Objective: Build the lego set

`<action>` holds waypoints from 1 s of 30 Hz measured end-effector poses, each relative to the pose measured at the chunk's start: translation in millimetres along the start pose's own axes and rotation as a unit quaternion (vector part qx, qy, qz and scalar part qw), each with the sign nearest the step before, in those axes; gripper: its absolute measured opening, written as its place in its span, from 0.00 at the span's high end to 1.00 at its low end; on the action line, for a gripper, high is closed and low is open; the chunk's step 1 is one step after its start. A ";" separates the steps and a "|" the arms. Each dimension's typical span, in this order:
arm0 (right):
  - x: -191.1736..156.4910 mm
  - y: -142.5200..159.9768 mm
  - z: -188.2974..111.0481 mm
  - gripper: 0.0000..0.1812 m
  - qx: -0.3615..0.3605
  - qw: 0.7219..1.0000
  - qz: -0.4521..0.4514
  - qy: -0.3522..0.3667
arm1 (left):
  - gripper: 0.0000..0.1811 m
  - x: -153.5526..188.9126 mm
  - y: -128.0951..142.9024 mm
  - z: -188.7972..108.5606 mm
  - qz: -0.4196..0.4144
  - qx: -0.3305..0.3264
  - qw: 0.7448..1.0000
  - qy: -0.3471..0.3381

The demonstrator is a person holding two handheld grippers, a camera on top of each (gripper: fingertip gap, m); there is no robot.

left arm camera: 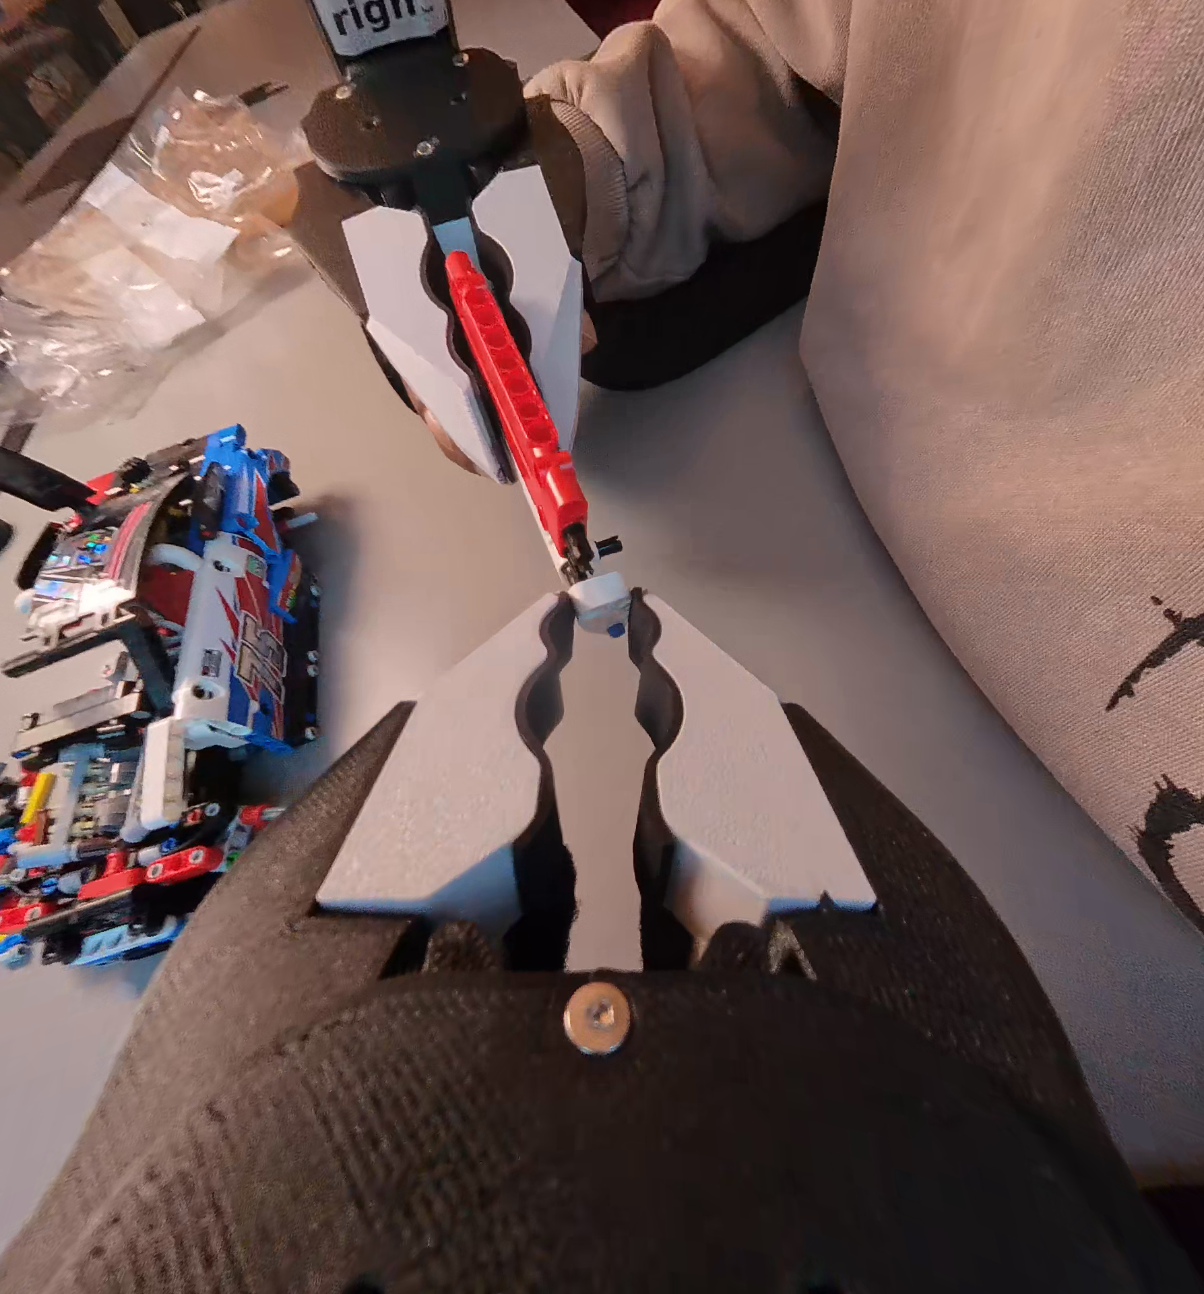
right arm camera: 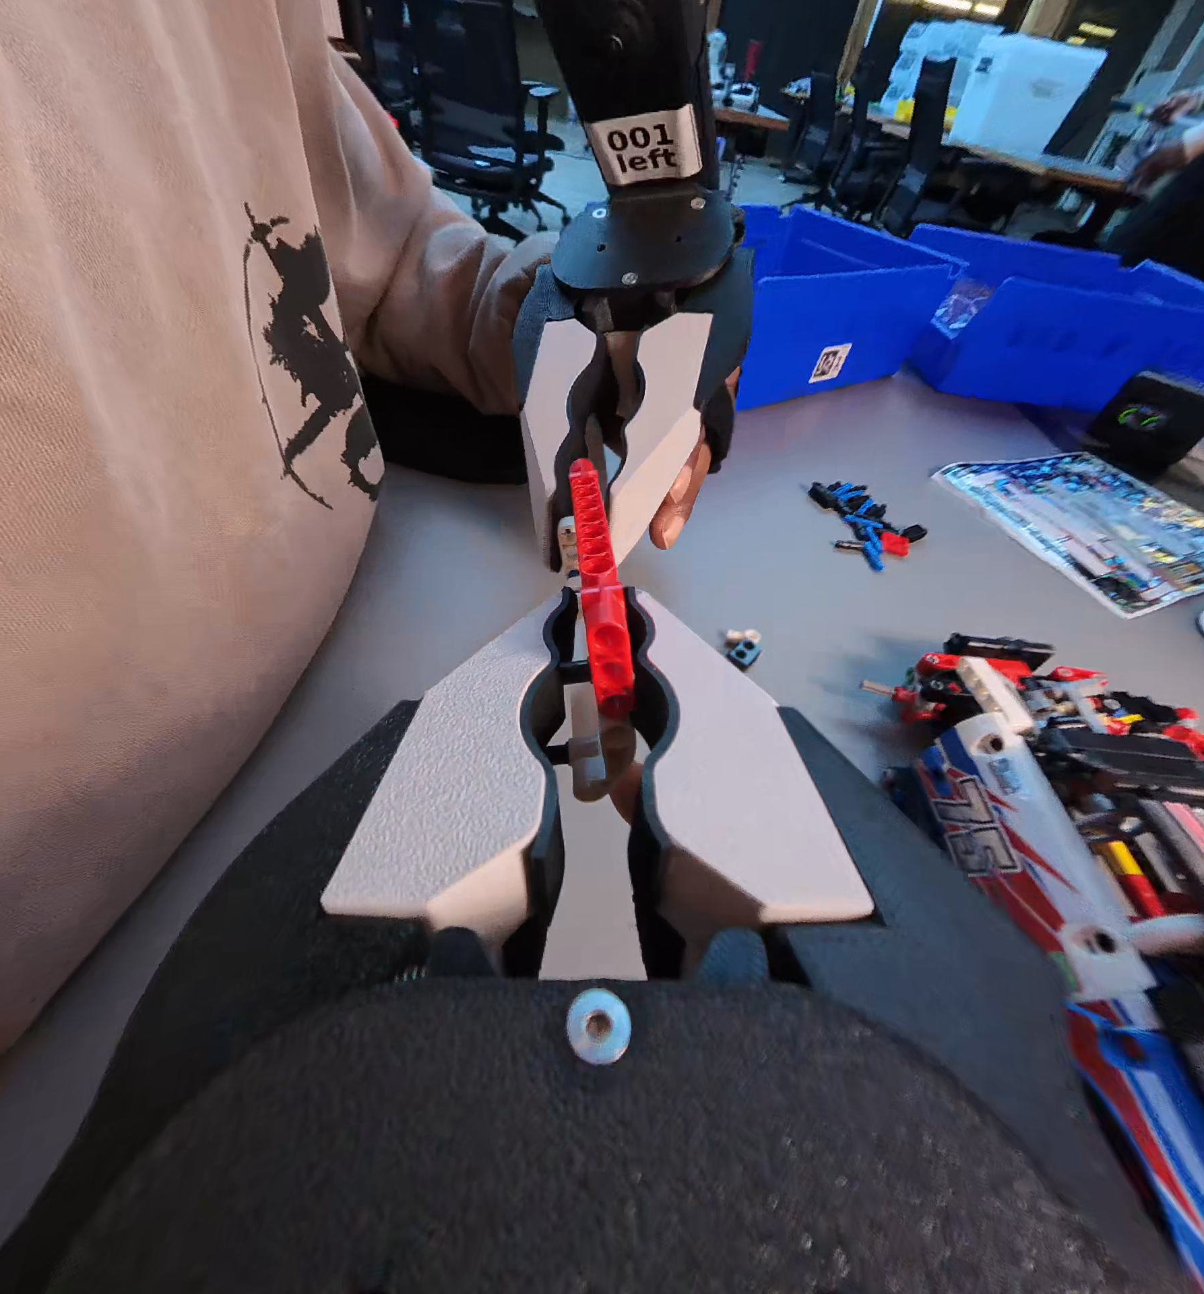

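Two white labels, left hand-held gripper [left arm camera: 602, 606] pinching white piece [left arm camera: 604, 601], right hand-held gripper [right arm camera: 595, 616] clamping red beam [right arm camera: 602, 616].

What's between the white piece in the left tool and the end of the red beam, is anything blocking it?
Nothing visible blocks it. The left tool pinches the small white piece right at the black pin end of the red beam, which the right tool holds above the bare grey table.
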State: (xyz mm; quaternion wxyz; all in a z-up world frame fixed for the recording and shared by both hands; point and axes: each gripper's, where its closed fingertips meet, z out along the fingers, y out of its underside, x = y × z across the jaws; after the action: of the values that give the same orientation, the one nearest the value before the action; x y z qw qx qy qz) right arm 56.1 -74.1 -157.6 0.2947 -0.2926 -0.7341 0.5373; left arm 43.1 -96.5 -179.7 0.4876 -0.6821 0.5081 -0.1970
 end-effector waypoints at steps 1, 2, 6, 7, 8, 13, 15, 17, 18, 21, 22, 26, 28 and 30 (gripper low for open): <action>0.8 2.7 0.2 0.94 0.002 1.000 0.017 -0.004 | 0.93 0.0 1.6 1.3 -0.017 0.002 1.000 0.006; 1.2 4.5 0.9 0.94 0.004 1.000 0.031 -0.006 | 0.93 0.8 2.5 1.5 -0.034 0.005 0.999 0.018; -1.9 15.5 5.3 0.94 -0.014 0.997 0.076 -0.029 | 0.92 8.0 11.8 8.1 -0.074 -0.003 0.996 0.057; -0.7 16.8 5.4 0.94 -0.015 0.996 0.087 -0.029 | 0.92 6.9 12.6 8.7 -0.088 0.001 0.994 0.060; 2.6 15.7 4.3 0.94 -0.009 0.995 0.098 -0.025 | 0.92 2.6 11.6 7.7 -0.107 0.012 0.993 0.057; 42.3 -2.8 -9.0 0.94 0.068 0.984 0.148 0.066 | 0.92 -50.4 0.5 -8.3 -0.194 0.093 0.974 -0.070; 48.3 -3.2 -11.5 0.94 0.077 0.980 0.165 0.079 | 0.91 -56.7 0.2 -10.6 -0.196 0.099 0.971 -0.096; 52.6 -5.5 -14.2 0.94 0.091 0.976 0.178 0.091 | 0.92 -63.7 -3.3 -14.3 -0.193 0.105 0.967 -0.126; 54.3 -6.7 -15.3 0.94 0.094 0.975 0.177 0.099 | 0.92 -66.4 -5.0 -15.9 -0.189 0.106 0.966 -0.138; 54.3 -10.0 -16.9 0.94 0.098 0.974 0.177 0.103 | 0.92 -67.3 -9.2 -16.8 -0.188 0.107 0.965 -0.147; 52.7 -10.7 -17.4 0.94 0.098 0.974 0.178 0.098 | 0.92 -65.7 -10.5 -16.5 -0.191 0.108 0.965 -0.141; 48.4 -9.6 -15.9 0.94 0.090 0.975 0.189 0.080 | 0.93 -59.9 -11.9 -16.4 -0.216 0.113 0.964 -0.107; 43.7 -6.5 -14.2 0.94 0.082 0.974 0.202 0.060 | 0.93 -53.2 -10.2 -14.1 -0.227 0.112 0.964 -0.080; 37.6 -1.5 -12.0 0.94 0.064 0.976 0.202 0.041 | 0.93 -45.3 -6.3 -8.5 -0.227 0.095 0.967 -0.057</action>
State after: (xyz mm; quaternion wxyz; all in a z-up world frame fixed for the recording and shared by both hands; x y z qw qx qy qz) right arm 40.2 -39.0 -148.7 0.2280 -0.4372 -0.6110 0.6193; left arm 21.4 -60.3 -160.2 0.5206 -0.7403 0.2900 -0.3110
